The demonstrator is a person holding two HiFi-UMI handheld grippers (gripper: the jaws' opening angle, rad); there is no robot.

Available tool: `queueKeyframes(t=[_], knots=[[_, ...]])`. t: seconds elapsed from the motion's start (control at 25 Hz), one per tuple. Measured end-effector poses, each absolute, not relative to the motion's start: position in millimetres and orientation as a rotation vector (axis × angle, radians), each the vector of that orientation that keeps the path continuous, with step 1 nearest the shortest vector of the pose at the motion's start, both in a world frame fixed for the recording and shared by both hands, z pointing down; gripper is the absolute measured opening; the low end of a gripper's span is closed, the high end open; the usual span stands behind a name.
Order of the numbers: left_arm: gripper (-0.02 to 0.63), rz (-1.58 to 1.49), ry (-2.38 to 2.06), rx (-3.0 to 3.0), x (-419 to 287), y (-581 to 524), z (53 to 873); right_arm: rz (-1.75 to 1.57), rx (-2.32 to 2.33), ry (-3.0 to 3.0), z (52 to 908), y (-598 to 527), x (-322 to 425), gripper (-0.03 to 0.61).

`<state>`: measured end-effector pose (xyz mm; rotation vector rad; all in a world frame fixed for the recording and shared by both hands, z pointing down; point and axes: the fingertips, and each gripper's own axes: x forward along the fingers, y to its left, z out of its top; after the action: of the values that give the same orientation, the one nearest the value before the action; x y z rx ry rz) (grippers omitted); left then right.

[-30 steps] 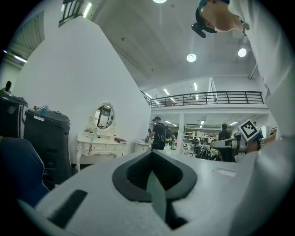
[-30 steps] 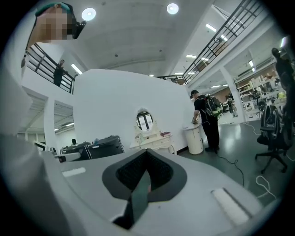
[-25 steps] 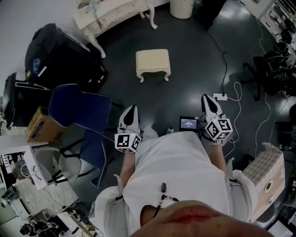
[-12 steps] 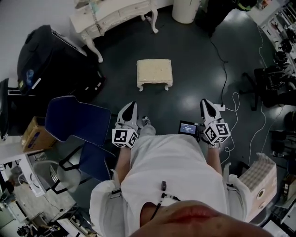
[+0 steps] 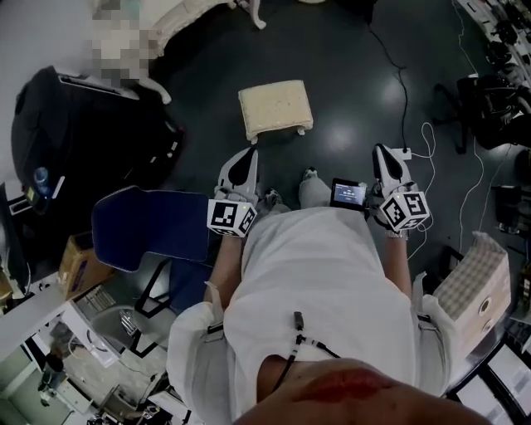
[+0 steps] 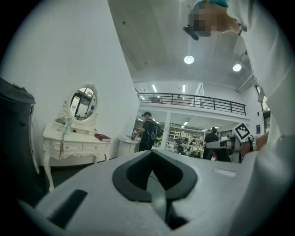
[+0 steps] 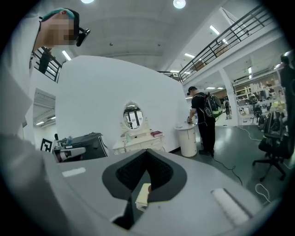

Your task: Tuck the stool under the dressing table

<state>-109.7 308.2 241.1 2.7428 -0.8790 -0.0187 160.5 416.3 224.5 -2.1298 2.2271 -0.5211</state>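
The cream padded stool (image 5: pixel 275 106) stands on the dark floor, a short way ahead of both grippers. The white dressing table (image 5: pixel 184 15) is at the top left edge, partly hidden; its oval mirror (image 6: pixel 83 103) and drawers (image 6: pixel 73 146) show in the left gripper view. My left gripper (image 5: pixel 246 158) is shut and empty, pointing level towards the stool's left end. My right gripper (image 5: pixel 384 153) is also shut and empty, off to the stool's right. A cream sliver of the stool (image 7: pixel 143 194) shows past the right gripper (image 7: pixel 146 180).
A blue chair (image 5: pixel 153 228) and a black case (image 5: pixel 83 124) stand at the left. A power strip with cables (image 5: pixel 406 153) lies at the right, with an office chair (image 5: pixel 489 108) beyond. A person in black (image 7: pixel 203 120) stands by a white round stand.
Both grippers and the person have moved forward across the floor towards the stool, which now lies closer. The dressing table has slid to the top edge of the head view.
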Motion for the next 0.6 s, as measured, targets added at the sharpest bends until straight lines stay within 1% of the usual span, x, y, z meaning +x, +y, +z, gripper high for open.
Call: queueKeyframes(t=[0.24, 0.4, 0.6], knots=[[0.006, 0.048, -0.889, 2.705, -72, 253, 262, -0.598, -2.098, 2.236, 244, 342, 215, 0.008], [0.006, 0.064, -0.982, 2.666, -51, 206, 265, -0.597, -2.008, 2.306, 257, 269, 251, 0.008], [0.006, 0.024, -1.138, 2.61, -25, 126, 257, -0.575, -1.934, 2.406, 264, 159, 314, 0.008]])
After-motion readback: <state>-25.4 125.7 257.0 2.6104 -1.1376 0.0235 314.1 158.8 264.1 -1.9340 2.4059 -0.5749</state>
